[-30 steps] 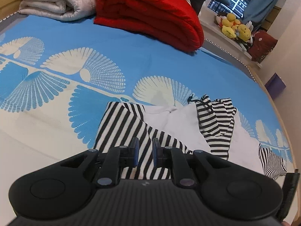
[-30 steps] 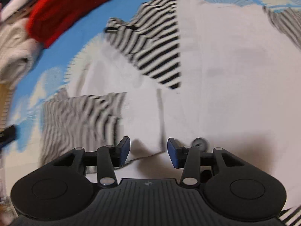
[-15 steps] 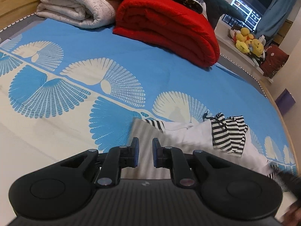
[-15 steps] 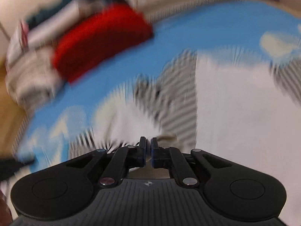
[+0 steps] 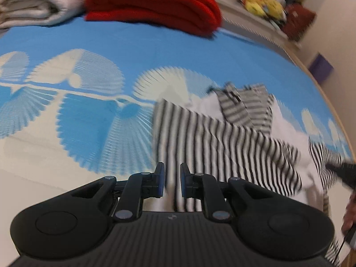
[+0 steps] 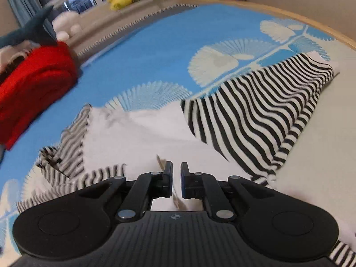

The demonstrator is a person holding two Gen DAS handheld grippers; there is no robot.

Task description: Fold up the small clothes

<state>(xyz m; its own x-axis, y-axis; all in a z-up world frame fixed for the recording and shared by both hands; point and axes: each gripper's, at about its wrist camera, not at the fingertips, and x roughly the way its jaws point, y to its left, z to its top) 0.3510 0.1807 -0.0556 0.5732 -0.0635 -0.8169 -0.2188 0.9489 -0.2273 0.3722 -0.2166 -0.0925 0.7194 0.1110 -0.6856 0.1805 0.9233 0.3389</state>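
Note:
A small white top with black-and-white striped sleeves and hood lies on the blue fan-patterned bedspread (image 5: 133, 44). My left gripper (image 5: 172, 178) is shut on the striped sleeve (image 5: 222, 146), whose cloth runs between its blue pads. The white body (image 5: 287, 122) and striped hood (image 5: 242, 104) lie beyond. In the right wrist view my right gripper (image 6: 176, 178) pinches the white body (image 6: 138, 133) near a small tag (image 6: 161, 163). Its jaws are opening slightly with the cloth between them. The other striped sleeve (image 6: 255, 102) stretches to the right, the hood (image 6: 66, 151) to the left.
A folded red blanket (image 5: 155, 4) and a cream blanket (image 5: 33, 4) sit at the far end of the bed. Yellow plush toys (image 5: 262, 2) stand on a ledge behind. The bed's wooden edge (image 5: 322, 89) curves along the right. A hand (image 5: 349, 209) shows at the right edge.
My right gripper went from open over the white cloth to shut on it, then swung up and round. My left gripper stayed shut and the striped sleeve shifted with it.

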